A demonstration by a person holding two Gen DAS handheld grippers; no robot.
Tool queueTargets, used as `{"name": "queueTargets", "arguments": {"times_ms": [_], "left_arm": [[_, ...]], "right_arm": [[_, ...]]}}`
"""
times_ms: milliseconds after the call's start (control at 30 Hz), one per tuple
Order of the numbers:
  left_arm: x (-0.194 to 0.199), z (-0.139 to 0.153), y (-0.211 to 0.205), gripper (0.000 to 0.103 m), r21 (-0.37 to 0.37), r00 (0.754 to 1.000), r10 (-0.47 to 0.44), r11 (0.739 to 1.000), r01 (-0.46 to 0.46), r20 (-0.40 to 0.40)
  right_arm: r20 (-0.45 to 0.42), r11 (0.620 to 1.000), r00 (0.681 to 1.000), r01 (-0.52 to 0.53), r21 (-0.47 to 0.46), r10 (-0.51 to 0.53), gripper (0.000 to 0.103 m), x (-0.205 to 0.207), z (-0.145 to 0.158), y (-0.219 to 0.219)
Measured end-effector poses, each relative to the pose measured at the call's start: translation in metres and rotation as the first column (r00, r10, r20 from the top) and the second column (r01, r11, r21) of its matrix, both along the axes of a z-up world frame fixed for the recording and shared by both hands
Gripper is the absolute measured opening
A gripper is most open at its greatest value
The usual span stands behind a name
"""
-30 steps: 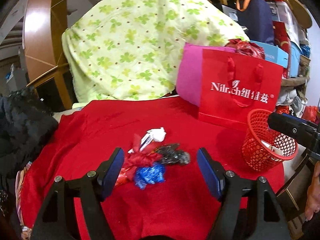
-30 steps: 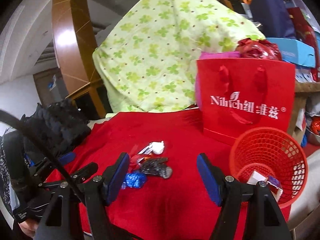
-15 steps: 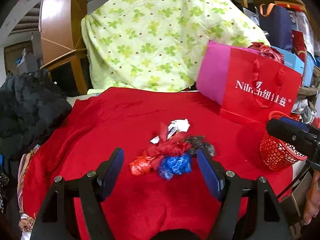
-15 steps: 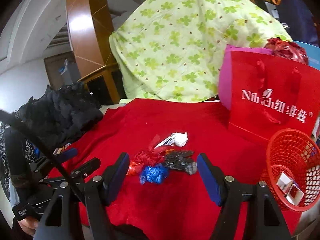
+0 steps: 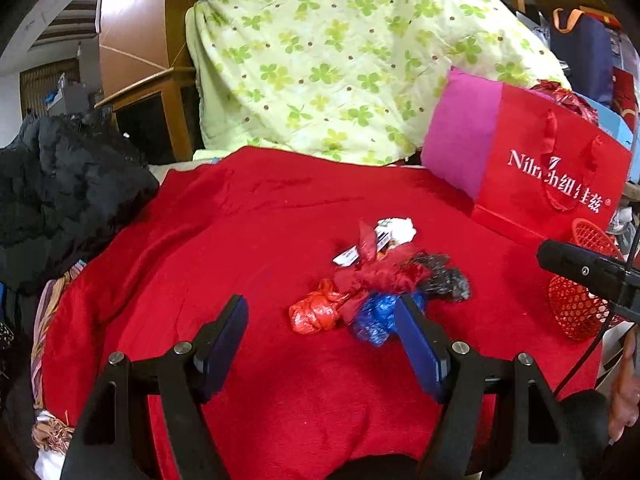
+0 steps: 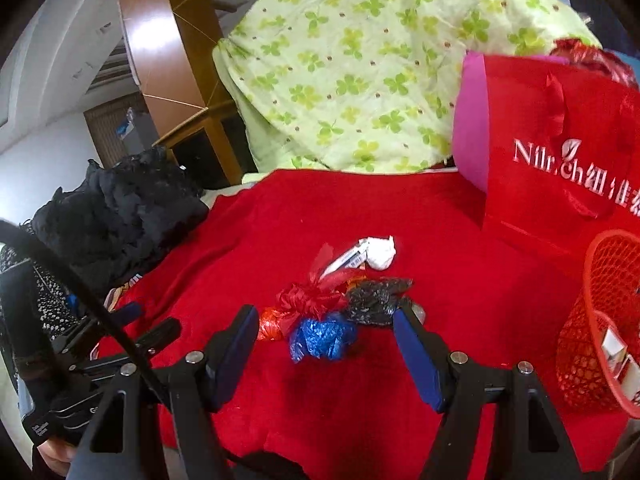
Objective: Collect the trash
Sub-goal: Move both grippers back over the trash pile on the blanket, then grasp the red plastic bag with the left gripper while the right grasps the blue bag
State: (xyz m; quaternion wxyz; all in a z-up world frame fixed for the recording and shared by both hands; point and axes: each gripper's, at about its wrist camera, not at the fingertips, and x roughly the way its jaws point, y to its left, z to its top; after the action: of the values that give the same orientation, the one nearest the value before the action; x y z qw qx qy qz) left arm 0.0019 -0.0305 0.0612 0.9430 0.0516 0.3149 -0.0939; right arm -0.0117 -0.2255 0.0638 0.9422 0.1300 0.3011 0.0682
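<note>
A small heap of trash lies on the red cloth: a crumpled blue bag (image 5: 376, 316) (image 6: 322, 338), an orange-red bag (image 5: 314, 314) (image 6: 272, 324), a red bag (image 5: 380, 274) (image 6: 308, 298), a black bag (image 5: 442, 276) (image 6: 374, 300) and a white wad with a wrapper (image 5: 394, 232) (image 6: 378, 254). My left gripper (image 5: 322, 322) is open and empty, just short of the heap. My right gripper (image 6: 326, 334) is open and empty, its jaws either side of the blue bag. The red mesh basket (image 5: 580, 312) (image 6: 600, 320) stands at the right.
A red gift bag (image 5: 552, 184) (image 6: 560, 152) stands behind the basket. A green clover quilt (image 5: 340, 60) rises at the back. A black garment (image 5: 60, 184) (image 6: 120, 212) lies at the left edge. The basket holds small white boxes (image 6: 616, 354).
Both grippers have swung left and come closer to the heap. The basket has slid toward the right edge of both views. Both stay open.
</note>
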Motion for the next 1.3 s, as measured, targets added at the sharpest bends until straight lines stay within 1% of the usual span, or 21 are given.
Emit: {"name": "queueTargets", "arguments": {"times_ms": [167,333,467,567,700,800,833,900,1000,1033,1067,1133,1200,1233,1300], "left_arm": [[0.021,-0.025,0.009,0.076,0.003,0.998,0.013,1.000,-0.013,-0.058],[0.051,-0.066,0.027,0.076,0.006,0.984,0.051,0.999,-0.051,-0.173],[0.073,-0.091,0.041,0.076,0.000,0.966,0.079,0.997,-0.081,-0.248],[0.086,-0.096,0.045,0.076,-0.011,0.963,0.070,0.997,-0.075,-0.262],[0.104,-0.100,0.045,0.076,-0.019,0.969,0.011,1.000,-0.016,-0.247],[0.124,-0.109,0.040,0.076,-0.017,0.967,-0.056,0.998,0.053,-0.250],[0.129,-0.111,0.038,0.076,-0.017,0.964,-0.075,0.997,0.074,-0.254],[0.140,-0.118,0.032,0.076,-0.020,0.956,-0.121,0.993,0.120,-0.268],[0.155,-0.125,0.019,0.076,-0.066,0.935,-0.212,0.977,0.202,-0.285],[0.159,-0.129,0.013,0.076,-0.074,0.925,-0.238,0.971,0.227,-0.295],[0.162,-0.132,0.010,0.076,-0.071,0.919,-0.250,0.968,0.240,-0.304],[0.169,-0.141,0.003,0.076,-0.075,0.905,-0.267,0.964,0.256,-0.332],[0.172,-0.146,0.002,0.076,-0.096,0.898,-0.278,0.961,0.261,-0.340],[0.172,-0.149,0.004,0.074,-0.108,0.897,-0.281,0.960,0.260,-0.342],[0.172,-0.152,0.007,0.066,-0.141,0.892,-0.290,0.956,0.256,-0.348]], "right_arm": [[-0.065,0.998,0.998,0.019,0.051,-0.016,0.073,0.023,-0.027,-0.017],[-0.165,0.990,0.986,0.024,0.137,-0.001,0.073,0.050,-0.061,-0.035],[-0.221,0.980,0.973,-0.016,0.198,0.061,0.073,0.069,-0.089,-0.031],[-0.260,0.969,0.959,-0.053,0.243,0.117,0.073,0.089,-0.109,-0.019],[-0.297,0.955,0.943,-0.063,0.290,0.153,0.073,0.116,-0.130,-0.007],[-0.342,0.934,0.925,-0.036,0.355,0.166,0.073,0.135,-0.151,-0.004],[-0.362,0.921,0.918,-0.006,0.389,0.159,0.073,0.142,-0.159,-0.006],[-0.384,0.902,0.912,0.035,0.430,0.148,0.073,0.150,-0.170,-0.008],[-0.406,0.877,0.901,0.064,0.477,0.155,0.073,0.161,-0.181,-0.007],[-0.407,0.869,0.898,0.060,0.492,0.168,0.072,0.164,-0.184,-0.005],[-0.408,0.864,0.895,0.052,0.501,0.182,0.068,0.166,-0.185,-0.002],[-0.406,0.862,0.892,0.035,0.506,0.202,0.065,0.168,-0.187,0.003],[-0.396,0.870,0.896,0.023,0.492,0.201,0.064,0.169,-0.186,0.008],[-0.393,0.875,0.897,0.016,0.484,0.201,0.063,0.169,-0.185,0.010],[-0.386,0.877,0.897,-0.002,0.481,0.214,0.063,0.165,-0.181,0.012]]}}
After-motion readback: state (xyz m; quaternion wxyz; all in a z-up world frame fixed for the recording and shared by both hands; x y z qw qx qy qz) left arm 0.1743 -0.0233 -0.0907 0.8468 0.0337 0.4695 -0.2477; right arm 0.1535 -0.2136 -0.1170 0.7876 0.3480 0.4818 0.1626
